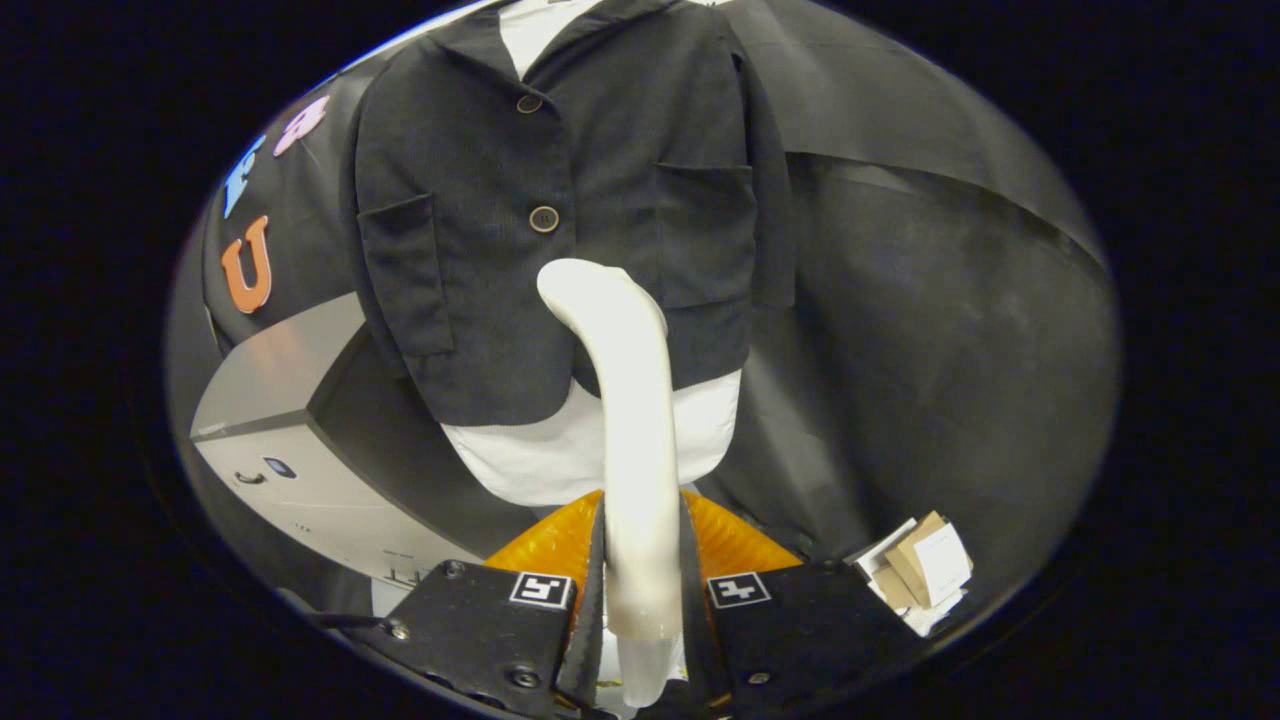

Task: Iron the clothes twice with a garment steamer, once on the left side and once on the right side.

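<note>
From my gripper view, my claw (643,585) is closed on the white handle of the garment steamer (625,420). Both orange-backed fingers (555,545) press against its sides, with only the handle's width between them. The steamer rises straight up from between the fingers and bends at its top toward the clothes, so that its rounded head sits just below the lower button (544,219) of the dark jacket (560,200). I cannot tell whether the head touches the cloth or hangs just before it.

The jacket hangs ahead of me on a white form, buttoned shut, with a patch pocket on each side and a second button (529,103) higher up near the collar. A white shirt (520,460) shows under the jacket's hem, just beyond my fingertips, and again at the neck. The steamer's head lies near the jacket's middle line, between the two pockets.

To one side of the jacket stands a grey box-like cabinet (290,420). On the other side, low down by my finger, lie some cardboard pieces and paper (920,570).
</note>
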